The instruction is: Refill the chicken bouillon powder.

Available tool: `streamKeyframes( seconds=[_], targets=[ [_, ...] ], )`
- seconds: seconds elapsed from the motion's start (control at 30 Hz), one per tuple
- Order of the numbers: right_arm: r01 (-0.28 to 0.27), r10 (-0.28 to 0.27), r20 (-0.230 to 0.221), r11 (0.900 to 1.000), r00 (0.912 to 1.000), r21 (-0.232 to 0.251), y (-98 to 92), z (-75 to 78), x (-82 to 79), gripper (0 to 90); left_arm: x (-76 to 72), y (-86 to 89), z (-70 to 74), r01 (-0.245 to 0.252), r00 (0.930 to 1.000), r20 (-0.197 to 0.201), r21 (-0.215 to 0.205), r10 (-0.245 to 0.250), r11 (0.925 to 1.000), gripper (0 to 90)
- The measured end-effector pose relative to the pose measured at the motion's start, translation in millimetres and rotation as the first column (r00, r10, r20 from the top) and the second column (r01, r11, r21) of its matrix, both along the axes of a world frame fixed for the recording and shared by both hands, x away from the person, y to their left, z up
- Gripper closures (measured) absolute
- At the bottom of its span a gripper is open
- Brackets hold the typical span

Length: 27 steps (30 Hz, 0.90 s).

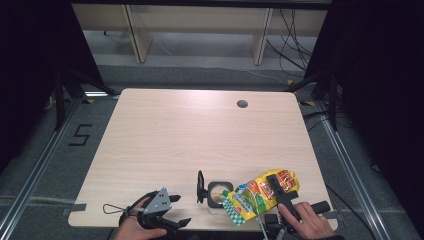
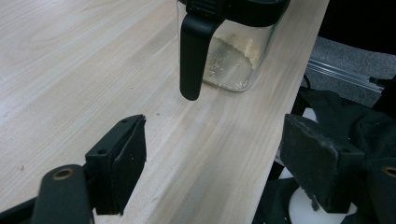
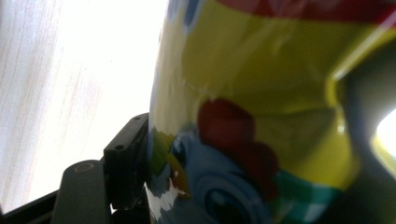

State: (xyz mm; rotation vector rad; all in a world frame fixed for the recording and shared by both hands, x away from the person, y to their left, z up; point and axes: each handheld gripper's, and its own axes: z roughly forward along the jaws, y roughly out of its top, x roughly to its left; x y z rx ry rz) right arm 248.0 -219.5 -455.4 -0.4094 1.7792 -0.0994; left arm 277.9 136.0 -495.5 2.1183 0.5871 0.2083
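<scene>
Yellow snack bag (image 1: 262, 192) sits lower right of the high view, tipped mouth-down over the clear jar (image 1: 218, 195) at the near table (image 1: 200, 135) edge. Right gripper (image 1: 276, 187) jaws clamp the bag's upper body; its own view shows the left pad pressed into the foil. Bag looks light, crinkly, slick and crushable, so I'd hold mid-body or on the seam, gently. Jar looks rigid, with a flipped-open black lid (image 2: 194, 51) and crumbs inside. Left gripper (image 1: 172, 210), lower left, has its jaws wide apart, holding nothing.

wooden table (image 1: 165, 145) with a round hole (image 1: 242, 104); grey floor (image 1: 200, 47) beyond.
</scene>
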Motion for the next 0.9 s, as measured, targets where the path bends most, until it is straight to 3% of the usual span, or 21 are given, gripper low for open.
streamKeyframes(
  seconds=[0.03, 0.07, 0.1, 0.13, 0.17, 0.2, 0.4, 0.63, 0.67, 0.7, 0.73, 0.77, 0.8, 0.9],
  targets=[
    [-0.022, 0.022, -0.002, 0.999, 0.9998, 0.049, 0.9, -3.6, 0.7, 29.9, 0.0, 0.0, 0.0, 0.000, 1.0000, 0.000, 0.000, 0.000, 1.0000, 22.5],
    [-0.019, 0.019, -0.004, 0.999, 0.9998, 0.046, 1.5, -3.6, 0.5, 29.9, 0.0, 0.1, 0.1, 0.000, 1.0000, 0.000, 0.001, 0.000, 1.0000, 22.5],
    [-0.027, 0.027, 0.009, 0.999, 0.9996, -0.020, 2.0, 0.7, 1.1, 29.9, -0.2, 0.2, 0.2, 0.000, 1.0000, 0.000, 0.000, 0.000, 1.0000, 22.5],
    [-0.030, 0.030, 0.006, 0.999, 0.9995, -0.027, 2.2, 1.2, 1.3, 29.9, -0.2, 0.4, 0.5, 0.000, 1.0000, 0.001, 0.002, 0.000, 1.0000, 22.5],
    [-0.030, 0.030, 0.001, 0.999, 0.9996, -0.011, 2.1, -0.1, 1.4, 29.9, 0.0, 0.7, 1.0, 0.001, 1.0000, -0.002, 0.008, -0.001, 1.0000, 22.5],
    [-0.003, 0.005, -0.018, 0.998, 0.9998, 0.069, 0.6, -6.0, 0.2, 29.9, 0.3, 1.0, 1.2, 0.006, 1.0000, -0.007, 0.011, -0.005, 0.9999, 22.5],
    [-0.020, 0.020, -0.007, 0.999, 0.9998, 0.035, 1.4, -2.3, 0.3, 29.9, -0.1, 0.6, 0.8, -0.001, 1.0000, -0.001, 0.007, 0.001, 1.0000, 22.5],
    [-0.020, 0.020, -0.007, 0.999, 0.9998, 0.043, 1.1, -2.5, -0.1, 29.9, -0.1, 0.7, 1.0, 0.003, 1.0000, -0.008, 0.004, -0.003, 1.0000, 22.5],
    [-0.033, 0.033, 0.020, 0.999, 0.9992, -0.030, 1.9, 2.7, 0.0, 29.9, -0.1, 0.7, 1.0, 0.004, 1.0000, -0.008, 0.004, -0.004, 1.0000, 22.5],
    [-0.029, 0.029, 0.006, 0.999, 0.9996, 0.027, 1.6, -1.3, -0.5, 29.9, -0.1, 0.6, 0.9, 0.003, 1.0000, -0.008, 0.004, -0.003, 1.0000, 22.5],
    [-0.033, 0.033, 0.006, 0.999, 0.9994, 0.030, 1.9, -1.1, -0.4, 29.9, -0.3, 0.5, 0.7, -0.003, 1.0000, -0.002, 0.005, 0.003, 1.0000, 22.5],
    [-0.037, 0.038, 0.021, 0.999, 0.9990, -0.040, 2.5, 3.8, -0.2, 29.9, -0.2, 0.6, 0.8, -0.002, 1.0000, -0.001, 0.007, 0.002, 1.0000, 22.5],
    [-0.024, 0.025, 0.020, 0.998, 0.9995, -0.064, 3.2, 5.3, -1.2, 29.9, -0.2, 0.6, 0.8, -0.002, 1.0000, -0.001, 0.007, 0.002, 1.0000, 22.5],
    [-0.026, 0.028, 0.022, 0.998, 0.9994, -0.065, 3.2, 5.4, -1.1, 29.9, 0.1, 1.0, 1.2, 0.004, 1.0000, -0.005, 0.011, -0.003, 0.9999, 22.5]
  ],
)
